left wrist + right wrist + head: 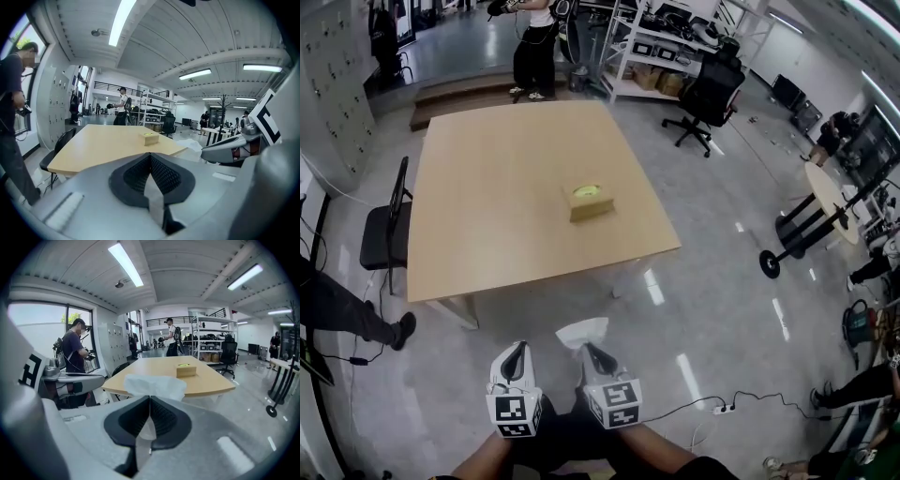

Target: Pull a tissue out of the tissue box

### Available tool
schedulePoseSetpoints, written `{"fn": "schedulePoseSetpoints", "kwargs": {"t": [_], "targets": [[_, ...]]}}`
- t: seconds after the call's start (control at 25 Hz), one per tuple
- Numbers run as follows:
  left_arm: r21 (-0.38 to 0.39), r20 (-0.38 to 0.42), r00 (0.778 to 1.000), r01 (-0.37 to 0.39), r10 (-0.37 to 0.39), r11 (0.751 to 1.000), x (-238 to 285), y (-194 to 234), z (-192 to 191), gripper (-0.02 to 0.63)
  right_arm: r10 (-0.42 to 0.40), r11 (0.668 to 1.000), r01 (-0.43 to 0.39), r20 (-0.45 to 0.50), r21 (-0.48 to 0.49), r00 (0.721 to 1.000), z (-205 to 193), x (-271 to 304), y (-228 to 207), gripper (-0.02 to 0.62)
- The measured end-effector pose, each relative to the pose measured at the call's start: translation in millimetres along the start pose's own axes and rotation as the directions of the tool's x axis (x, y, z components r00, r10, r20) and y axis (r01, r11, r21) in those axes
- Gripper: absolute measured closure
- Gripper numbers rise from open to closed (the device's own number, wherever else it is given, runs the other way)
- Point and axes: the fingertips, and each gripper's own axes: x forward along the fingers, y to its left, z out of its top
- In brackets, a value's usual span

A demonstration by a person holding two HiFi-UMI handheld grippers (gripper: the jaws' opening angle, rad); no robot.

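Note:
A tan tissue box [592, 202] with a yellow-green top opening rests on the light wooden table [487, 216], right of its middle; the same box [186, 370] appears far ahead in the right gripper view. Both grippers hang over the floor, well in front of the table's near edge. My right gripper [591, 352] is shut on a white tissue [581, 330], which billows just past its jaws [154, 385]. My left gripper [517, 352] sits beside it, jaws pressed together with nothing between them [150, 158]. The box [151, 137] is small and distant in the left gripper view.
A black chair [386, 230] stands at the table's left side, with a person's leg [347, 314] near it. An office chair [705, 94] and shelves [670, 47] are beyond the table. A round stand [814, 211] is at the right. A power strip [724, 408] lies on the floor.

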Motion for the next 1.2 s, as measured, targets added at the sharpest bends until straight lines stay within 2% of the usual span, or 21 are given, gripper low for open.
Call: {"fn": "schedulePoseSetpoints", "kwargs": {"t": [0.44, 1.04, 1.2], "targets": [[0.013, 0.05, 0.999, 0.007, -0.007, 1.0, -26.3, 8.7, 4.4, 0.588, -0.016, 1.0, 0.016, 0.015, -0.002, 1.0, -8.2, -25.5, 26.9, 0.595], [0.039, 0.066, 0.998, 0.021, -0.024, 0.999, -34.7, 1.2, 6.5, 0.588, -0.035, 0.999, 0.034, 0.025, 0.037, 0.999, -18.5, -35.4, 28.3, 0.597], [0.039, 0.068, 0.997, 0.022, -0.025, 0.999, -35.4, 3.5, 6.1, 0.588, -0.036, 0.999, 0.035, 0.033, 0.02, 0.999, -18.5, -36.3, 34.2, 0.6]]}}
